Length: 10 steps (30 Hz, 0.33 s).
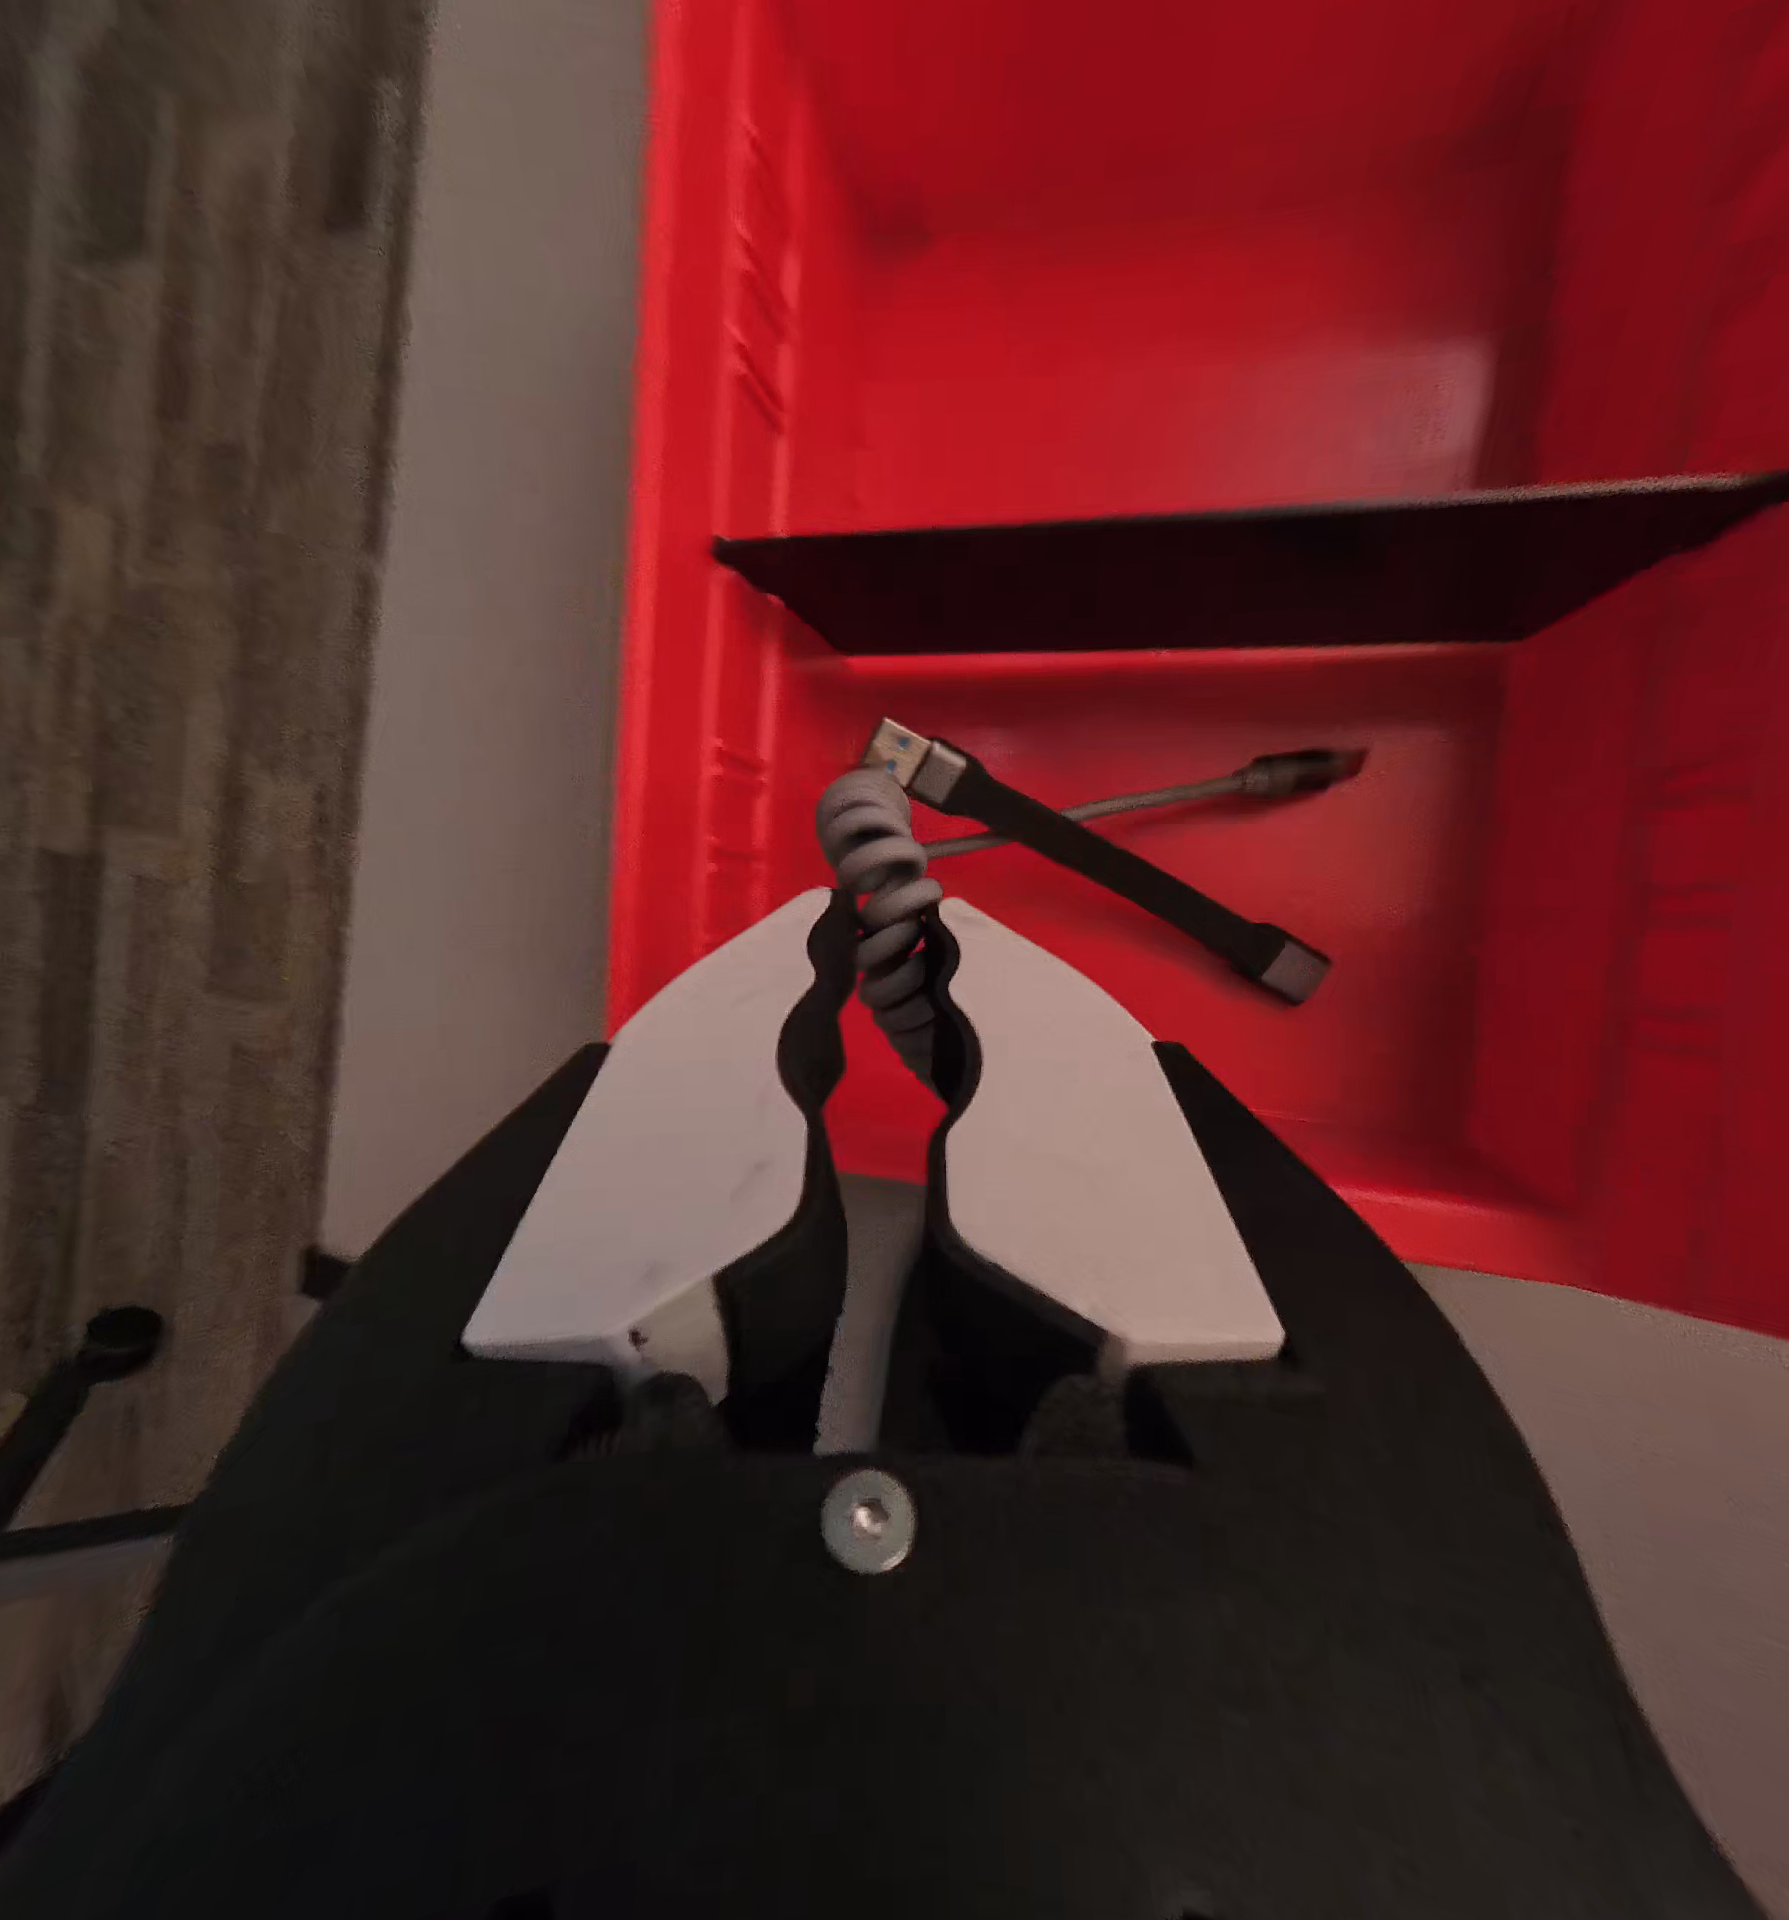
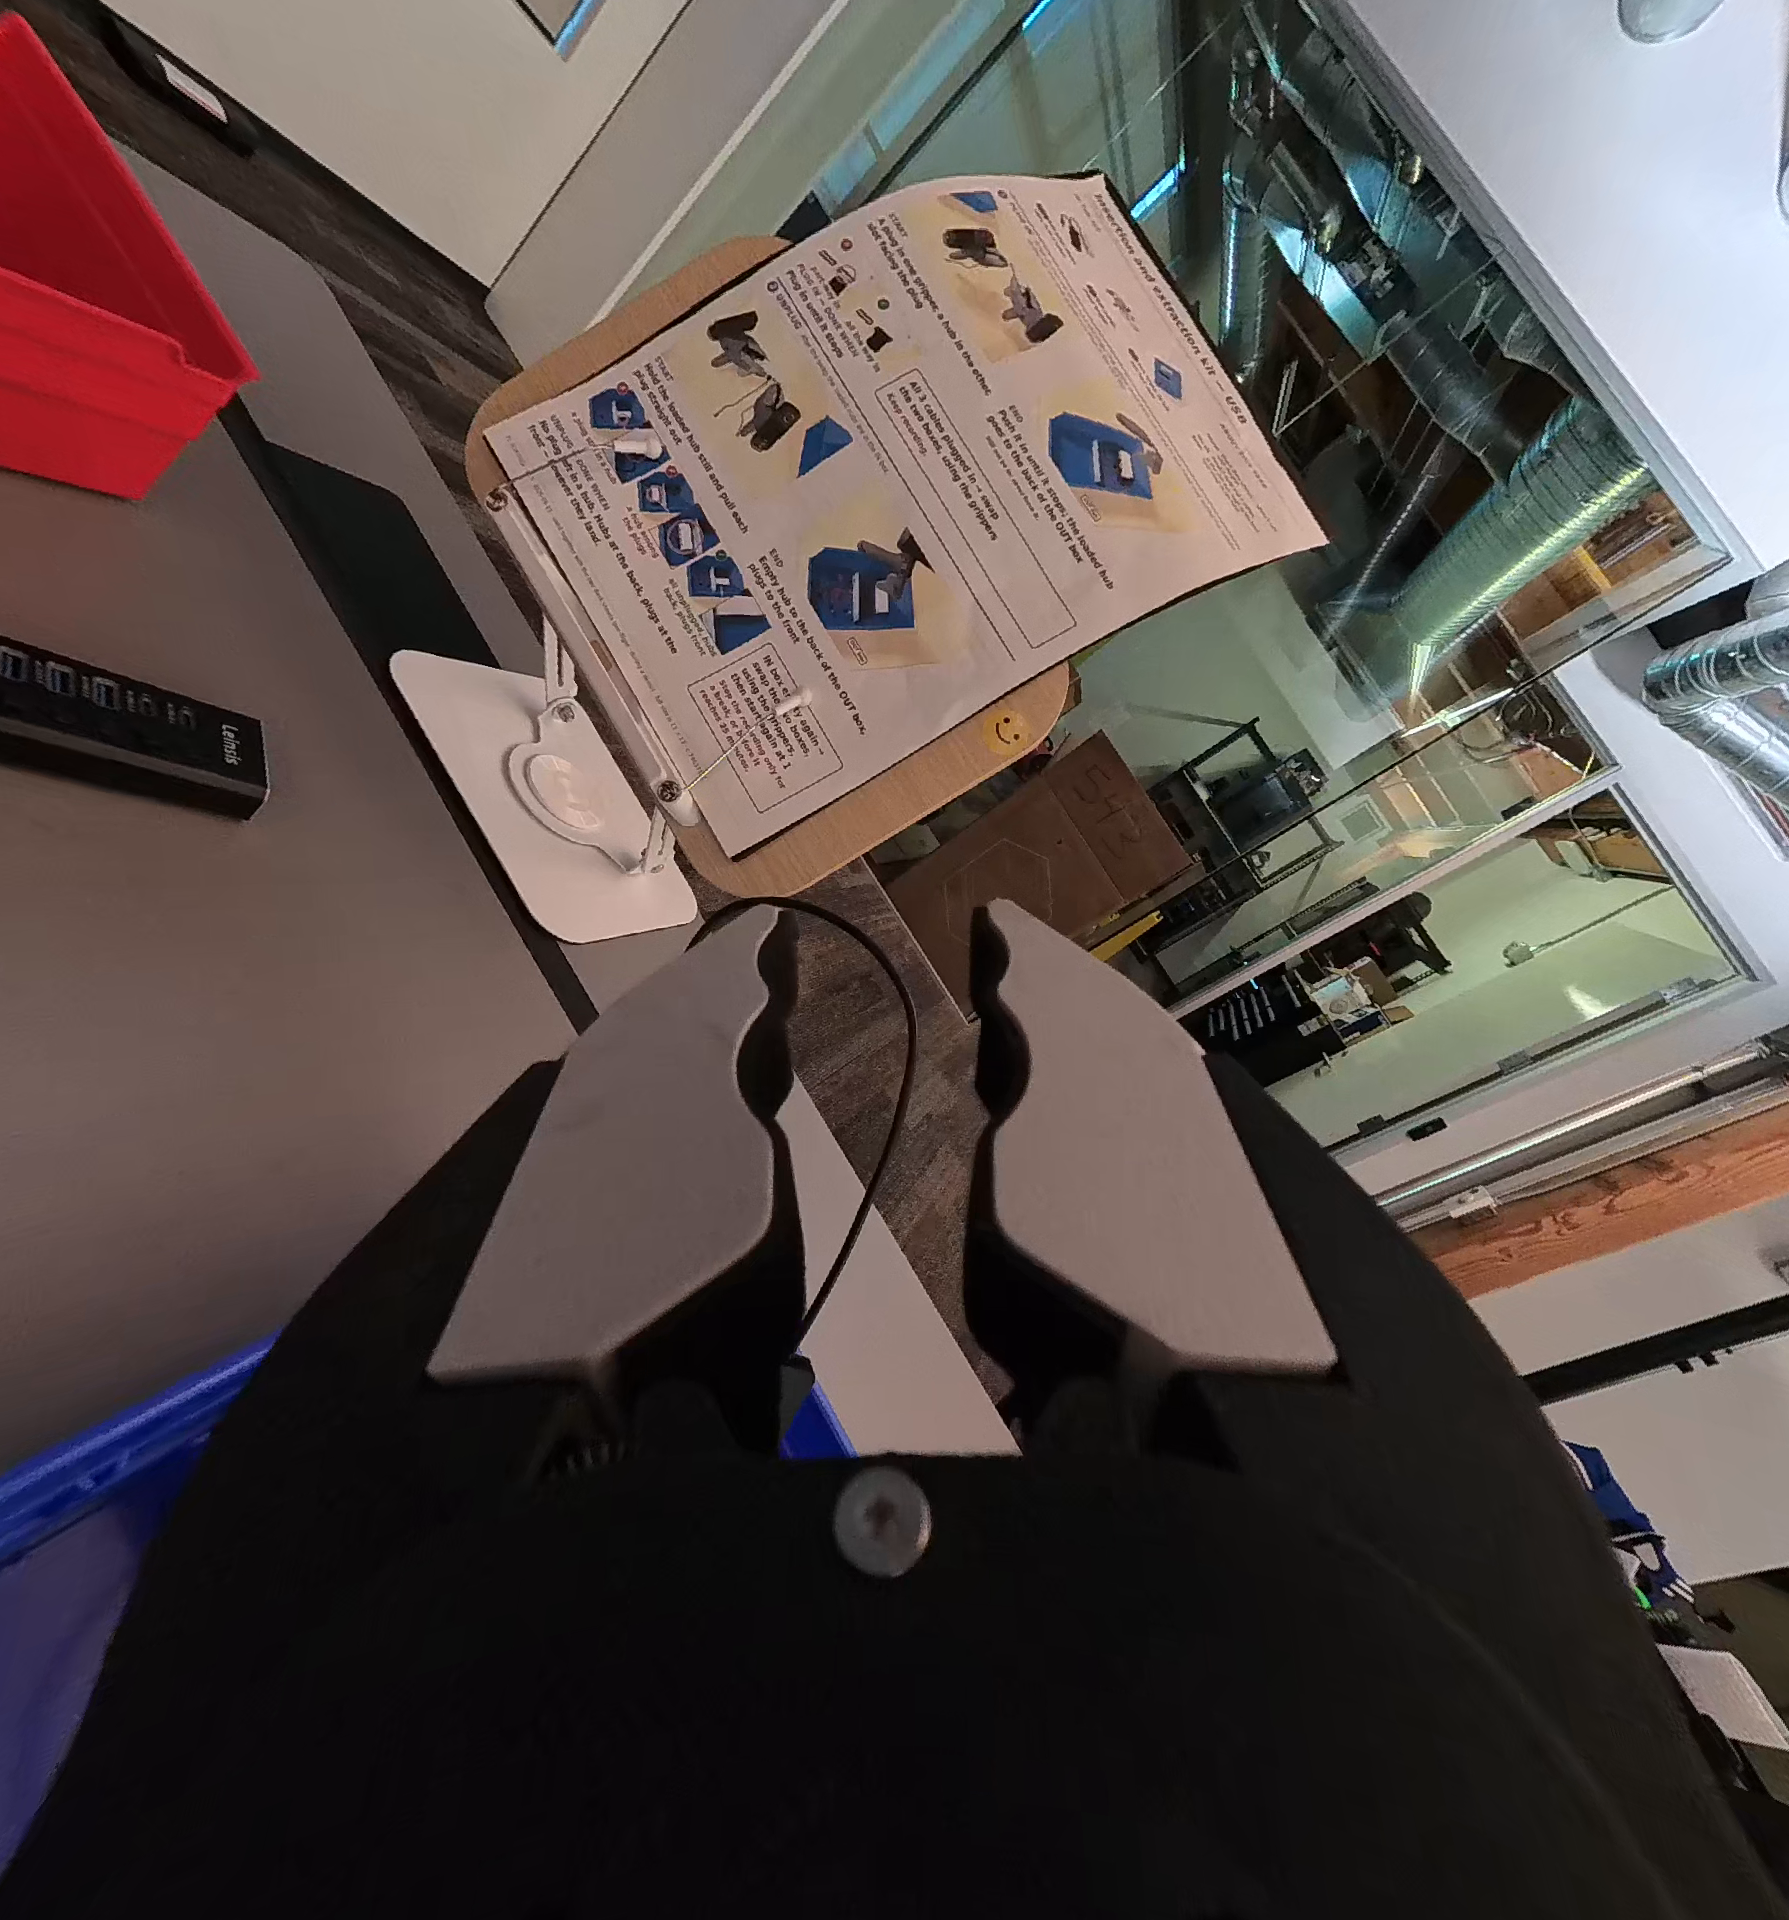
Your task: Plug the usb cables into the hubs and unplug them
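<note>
Left gripper [image 1: 882,902]: clamped on grey coiled USB cable [image 1: 885,914], plug [image 1: 895,750] poking out over red bin [image 1: 1129,364]; two more cables [image 1: 1129,862] lying crossed inside. Right gripper [image 2: 885,925]: jaws apart, empty, black hub [image 2: 90,707] on grey table [image 2: 142,1039], well left. Probably best: regrip nearer plug, steady hub with right, push in square.

The surface [image 2: 142,1039] is plain grey with a dark edge, and beyond it the floor [image 1: 142,623] is carpeted in mottled grey-brown tiles. A white wall [image 2: 433,94] stands behind, adjoining a run of large glass panels [image 2: 1389,727] that give onto a workshop space with exposed silver ventilation ducts [image 2: 1752,686] and shelving. A timber ledge [image 2: 1648,1174] runs below the glazing; lighting is even and bright.
</note>
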### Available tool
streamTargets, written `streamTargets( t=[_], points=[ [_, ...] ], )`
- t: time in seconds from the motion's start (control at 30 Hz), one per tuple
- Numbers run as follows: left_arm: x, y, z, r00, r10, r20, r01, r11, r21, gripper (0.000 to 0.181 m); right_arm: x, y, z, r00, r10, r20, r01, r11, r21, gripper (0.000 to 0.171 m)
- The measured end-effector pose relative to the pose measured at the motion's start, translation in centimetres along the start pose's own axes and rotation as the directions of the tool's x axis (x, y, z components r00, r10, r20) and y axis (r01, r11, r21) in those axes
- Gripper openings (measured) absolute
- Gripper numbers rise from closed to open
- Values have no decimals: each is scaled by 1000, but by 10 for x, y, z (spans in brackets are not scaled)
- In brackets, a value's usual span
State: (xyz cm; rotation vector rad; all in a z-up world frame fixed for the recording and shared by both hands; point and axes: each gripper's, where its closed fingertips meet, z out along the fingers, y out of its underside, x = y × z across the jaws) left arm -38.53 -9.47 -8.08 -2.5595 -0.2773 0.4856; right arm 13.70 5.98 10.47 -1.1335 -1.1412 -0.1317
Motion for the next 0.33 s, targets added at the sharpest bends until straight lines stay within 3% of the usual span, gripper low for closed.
streamTargets(
  t=[0.03, 0.33],
  points=[
    [-7, -5, -8, 1000, 3, 28, -4, 999, 32, 11, 0, -1, 0, 1000, -2, -1, 2, 1000, 2, 33],
    [-21, -44, -71, 990, 46, 137, -87, 947, 309, 10, -1, -2, -1, 1000, -8, -3, 8, 1000, 5, 33]
  ],
)
